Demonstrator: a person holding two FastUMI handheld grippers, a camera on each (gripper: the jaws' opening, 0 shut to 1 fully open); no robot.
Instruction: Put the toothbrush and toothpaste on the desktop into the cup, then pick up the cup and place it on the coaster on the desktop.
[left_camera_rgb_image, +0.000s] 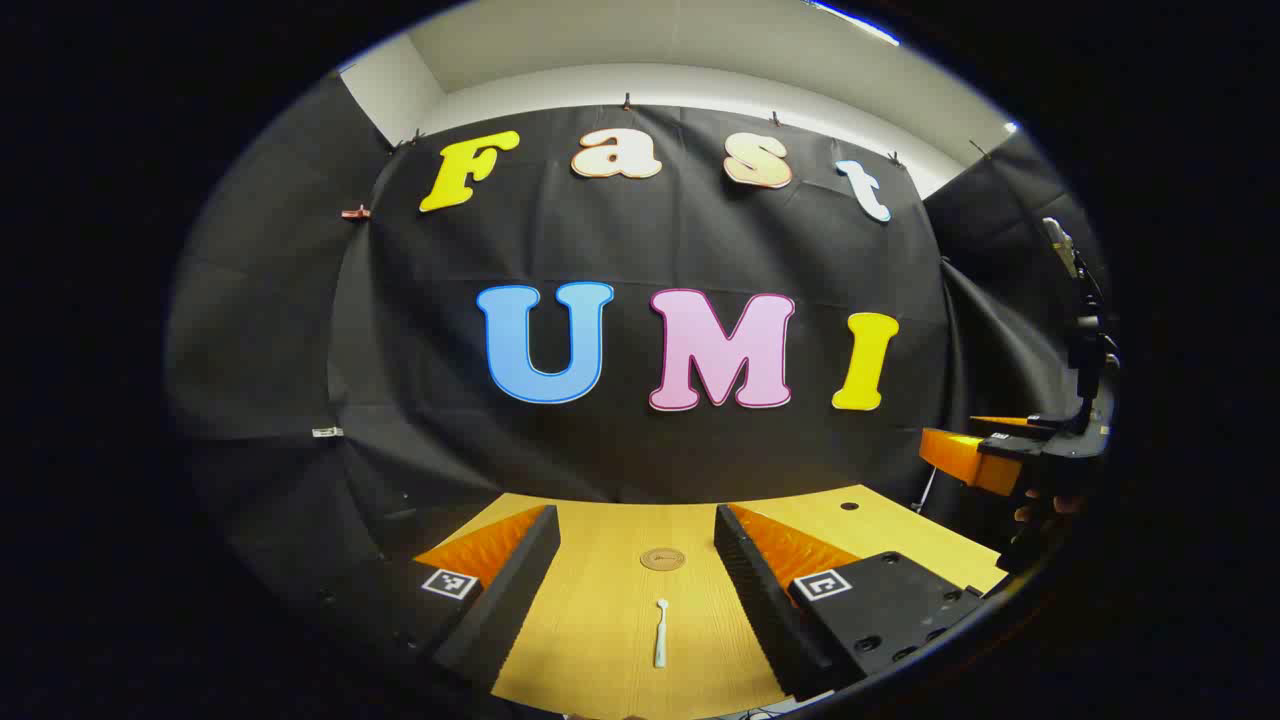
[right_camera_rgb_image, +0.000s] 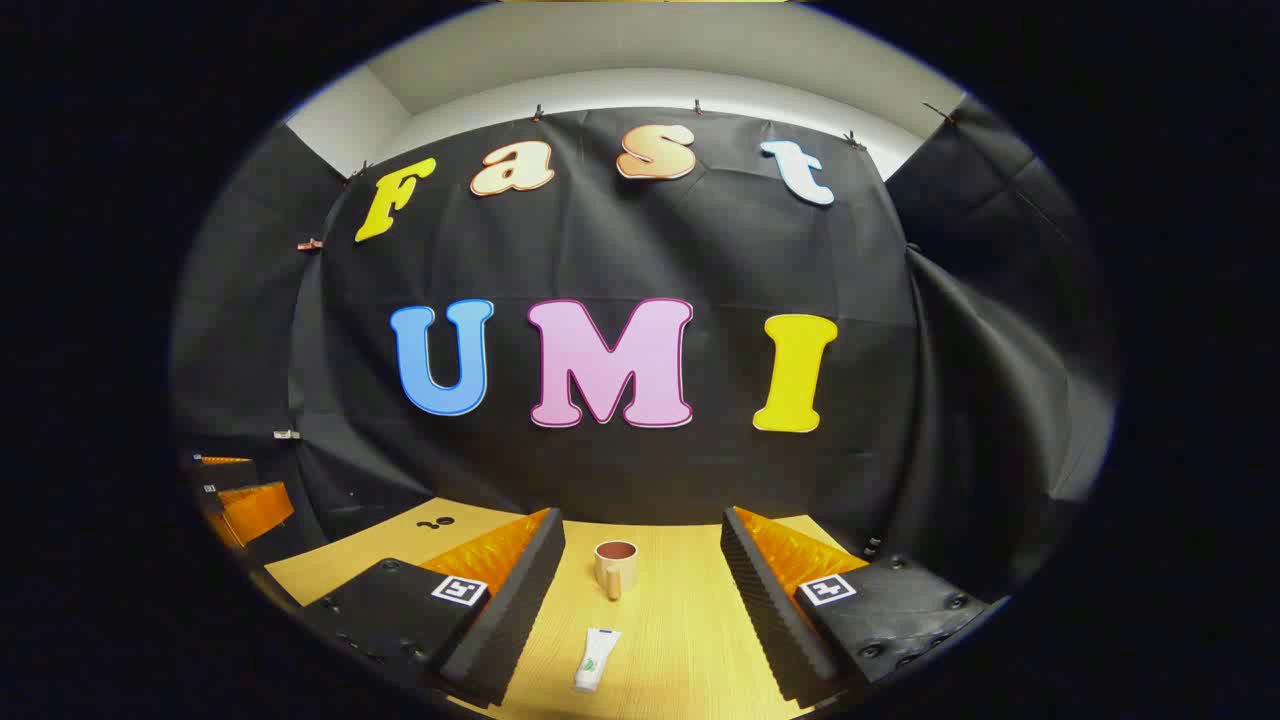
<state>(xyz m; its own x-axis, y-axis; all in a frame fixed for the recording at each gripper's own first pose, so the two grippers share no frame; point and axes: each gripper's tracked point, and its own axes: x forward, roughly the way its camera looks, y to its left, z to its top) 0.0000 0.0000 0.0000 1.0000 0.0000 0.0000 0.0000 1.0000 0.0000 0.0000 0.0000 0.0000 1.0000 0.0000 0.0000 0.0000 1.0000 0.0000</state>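
In the left gripper view your left gripper (left_camera_rgb_image: 640, 590) sits low in the frame with its two black ribbed fingers (left_camera_rgb_image: 510, 590) spread wide, nothing between them but bare wooden worktop (left_camera_rgb_image: 600, 640). The white toothbrush (left_camera_rgb_image: 660, 633) lies flat on that worktop at the bottom centre of the frame, lengthwise between the fingers and touching neither. Beyond it, nearer the middle of the frame, the round brown coaster (left_camera_rgb_image: 662, 559) lies flat, well apart from the toothbrush. At the right edge of this view you can see your other gripper, orange and black, held up above the worktop with a bit of hand (left_camera_rgb_image: 1045, 508) under it; it is too far out on the rim to judge its fingers there.

In the right gripper view your right gripper (right_camera_rgb_image: 640, 590) is likewise spread wide and holding nothing. The white toothpaste tube (right_camera_rgb_image: 596, 660) lies flat at the bottom centre of the frame, between the fingers and clear of both. Farther up the frame stands the beige cup (right_camera_rgb_image: 616, 566), upright, its handle seemingly turned toward the camera, its inside dark. The cup and the tube are apart. At the lower left edge of this view the orange parts of the left gripper show.
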